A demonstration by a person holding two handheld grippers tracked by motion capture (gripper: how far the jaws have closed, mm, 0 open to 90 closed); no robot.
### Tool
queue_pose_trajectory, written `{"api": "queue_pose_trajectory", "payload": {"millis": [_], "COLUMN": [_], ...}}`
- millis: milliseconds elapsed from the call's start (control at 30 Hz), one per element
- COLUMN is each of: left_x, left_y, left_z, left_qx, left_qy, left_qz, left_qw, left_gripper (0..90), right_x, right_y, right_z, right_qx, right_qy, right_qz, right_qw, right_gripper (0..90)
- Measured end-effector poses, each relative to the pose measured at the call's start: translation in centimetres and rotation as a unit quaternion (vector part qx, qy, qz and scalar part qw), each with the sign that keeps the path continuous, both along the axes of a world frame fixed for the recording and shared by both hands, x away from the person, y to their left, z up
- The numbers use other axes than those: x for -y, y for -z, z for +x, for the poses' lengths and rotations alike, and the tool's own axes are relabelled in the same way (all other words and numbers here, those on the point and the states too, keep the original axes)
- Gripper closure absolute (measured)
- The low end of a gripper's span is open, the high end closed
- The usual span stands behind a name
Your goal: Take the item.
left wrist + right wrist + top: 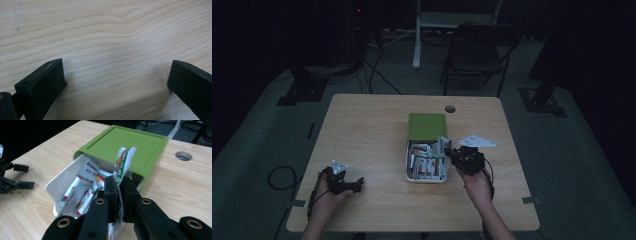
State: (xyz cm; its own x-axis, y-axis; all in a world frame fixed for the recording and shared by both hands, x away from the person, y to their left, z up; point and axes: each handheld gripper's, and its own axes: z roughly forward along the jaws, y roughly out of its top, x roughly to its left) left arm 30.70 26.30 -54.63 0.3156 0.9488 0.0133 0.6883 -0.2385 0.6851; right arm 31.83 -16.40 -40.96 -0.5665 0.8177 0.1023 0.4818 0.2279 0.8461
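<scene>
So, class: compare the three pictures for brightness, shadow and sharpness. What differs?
High view: dim, the floor beyond the table nearly black. Left gripper view: bright, with soft shadow on the wood beside each jaw of the left hand-held gripper. Right gripper view: well lit, the sachet sharp, the nearest arms slightly soft.

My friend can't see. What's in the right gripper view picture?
The right tongs pinch a green, white and red packet upright. It is over a white box of similar packets, whose green lid is slid halfway back, on a wooden table.
</scene>
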Motion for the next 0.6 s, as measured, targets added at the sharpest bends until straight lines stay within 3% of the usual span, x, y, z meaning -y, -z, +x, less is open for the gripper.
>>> {"api": "queue_pose_trajectory", "payload": {"millis": [300,600], "left_x": [0.0,0.0], "left_y": [0.0,0.0], "left_z": [0.0,0.0], "left_qx": [0.001,0.0], "left_qy": [-0.001,0.0], "left_qz": [-0.001,0.0], "left_qw": [1.0,1.0], "left_gripper": [1.4,1.5], "right_x": [3.2,5.5], "right_y": [-0.1,1.3], "right_z": [-0.1,0.0], "right_qx": [0.003,-0.005], "right_qy": [0.031,0.055], "right_qz": [0.009,0.001], "right_qw": [0.9995,0.9985], "right_gripper": [85.2,85.2]}}
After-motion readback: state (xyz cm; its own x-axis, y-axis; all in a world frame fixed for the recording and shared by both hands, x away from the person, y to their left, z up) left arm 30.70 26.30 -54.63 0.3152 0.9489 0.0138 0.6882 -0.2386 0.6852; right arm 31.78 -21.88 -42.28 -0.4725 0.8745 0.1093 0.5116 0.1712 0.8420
